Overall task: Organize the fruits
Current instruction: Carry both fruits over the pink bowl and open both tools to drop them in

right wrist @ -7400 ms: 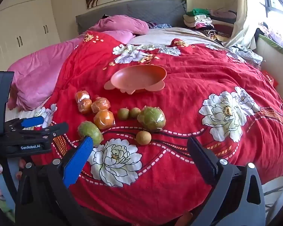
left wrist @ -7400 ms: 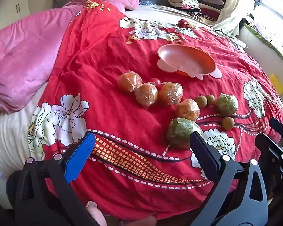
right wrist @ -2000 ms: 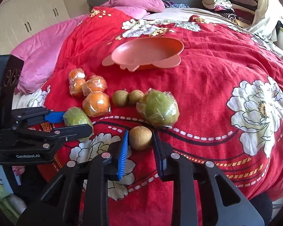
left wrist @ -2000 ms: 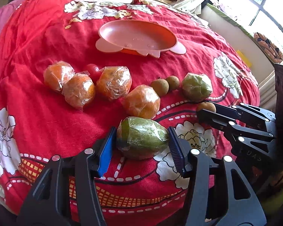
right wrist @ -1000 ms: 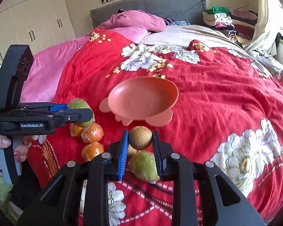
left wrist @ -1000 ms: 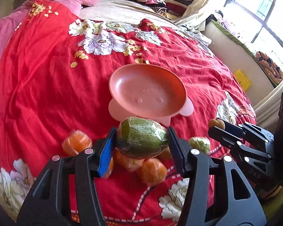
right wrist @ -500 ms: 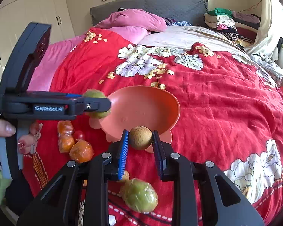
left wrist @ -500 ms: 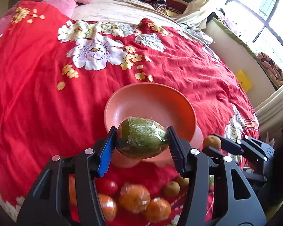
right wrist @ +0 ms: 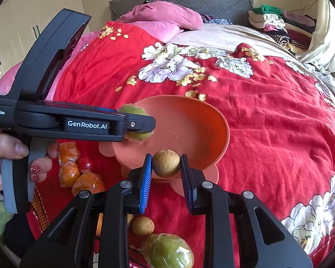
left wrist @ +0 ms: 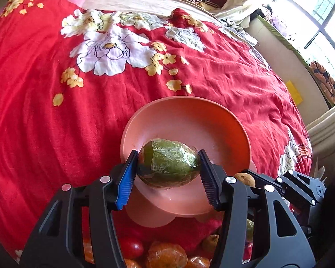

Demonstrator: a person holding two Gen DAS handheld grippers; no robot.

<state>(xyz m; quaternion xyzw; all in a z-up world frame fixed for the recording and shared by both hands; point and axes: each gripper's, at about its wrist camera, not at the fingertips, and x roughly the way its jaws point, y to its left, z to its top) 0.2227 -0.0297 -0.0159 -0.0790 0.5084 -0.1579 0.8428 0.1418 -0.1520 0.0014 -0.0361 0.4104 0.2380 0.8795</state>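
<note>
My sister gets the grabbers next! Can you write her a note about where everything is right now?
Left gripper: shut on the wrapped green fruit, held over the pink bowl.
Right gripper: shut on the small brown fruit, at the bowl's near rim.
Done: both fruits picked up and carried to the bowl; the bowl holds nothing yet.
Left: drop both in. Then fetch what lies on the red blanket: wrapped oranges, a small red fruit, another green fruit and another small brown fruit.
</note>
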